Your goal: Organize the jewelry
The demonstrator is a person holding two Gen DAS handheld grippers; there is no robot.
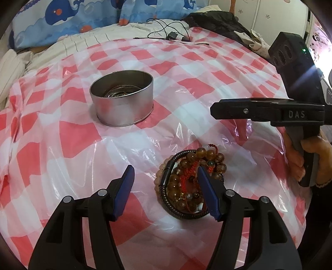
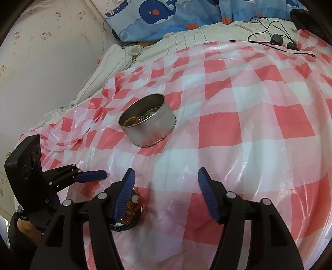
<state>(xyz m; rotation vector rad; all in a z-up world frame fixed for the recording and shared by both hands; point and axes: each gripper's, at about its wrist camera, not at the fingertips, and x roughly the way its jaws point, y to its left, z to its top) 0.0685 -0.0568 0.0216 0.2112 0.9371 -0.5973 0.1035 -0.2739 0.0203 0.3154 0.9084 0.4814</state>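
A pile of bracelets point(image 1: 186, 180), amber bead strands with red cord and a black braided band, lies on the red-and-white checked plastic cloth point(image 1: 186, 79). My left gripper point(image 1: 166, 184) is open and empty, its right finger over the pile. A round metal tin point(image 1: 122, 97) holding some jewelry stands farther back. My right gripper point(image 2: 166, 191) is open and empty above the cloth; the pile point(image 2: 130, 209) shows partly hidden behind its left finger. The tin also shows in the right wrist view point(image 2: 148, 122). The left gripper shows at the left of the right wrist view point(image 2: 91, 175).
Black cables and small adapters point(image 1: 172, 35) lie at the far edge of the cloth. A whale-print pillow point(image 2: 166, 18) and white bedding point(image 2: 124, 56) lie behind. A dark garment point(image 1: 217, 18) lies at the far right.
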